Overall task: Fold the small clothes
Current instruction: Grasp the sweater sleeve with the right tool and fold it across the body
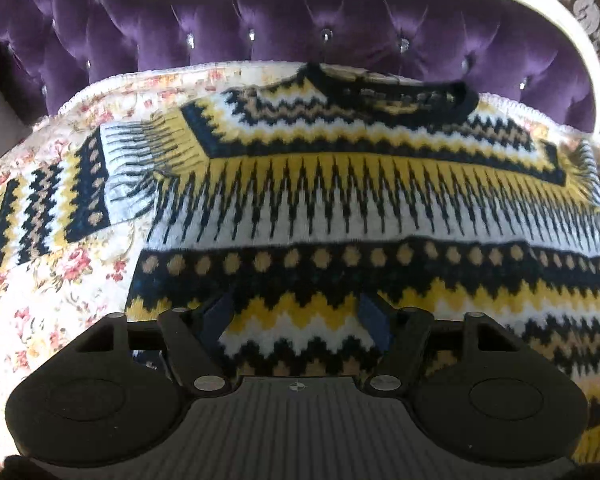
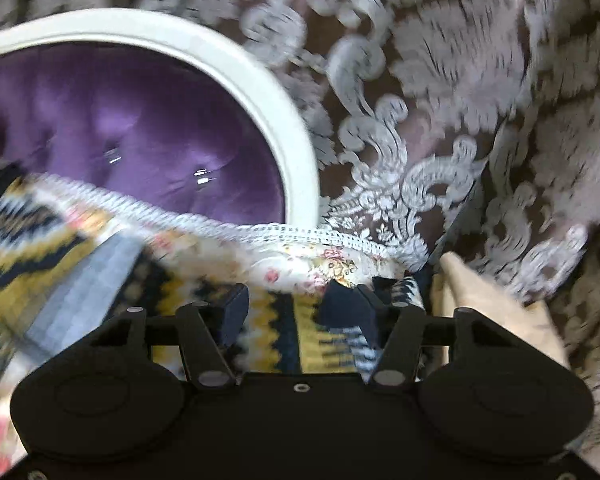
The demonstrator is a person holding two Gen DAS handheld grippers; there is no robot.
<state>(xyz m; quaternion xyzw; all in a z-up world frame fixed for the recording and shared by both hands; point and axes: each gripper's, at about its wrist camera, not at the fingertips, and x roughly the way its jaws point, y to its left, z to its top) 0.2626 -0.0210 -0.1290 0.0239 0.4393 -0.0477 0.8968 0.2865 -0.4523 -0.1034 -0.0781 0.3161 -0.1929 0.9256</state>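
We see the sweater [image 1: 340,184] lying flat on the floral bedspread [image 1: 60,288], filling frame centre, collar uppermost. Left tongs [image 1: 296,316] stand wide over its lower body. Right tongs [image 2: 288,308], also wide, straddle a sleeve at lower centre.

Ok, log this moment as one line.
sweater: flat on floral bedspread | left gripper: open over hem | right gripper: open at sleeve | fold: not started

We note a fuzzy knit sweater [image 1: 340,200], a matt floral cloth bedcover [image 1: 60,300], a glossy tufted velvet headboard [image 1: 260,28], and matt black plastic tongs [image 1: 296,316].
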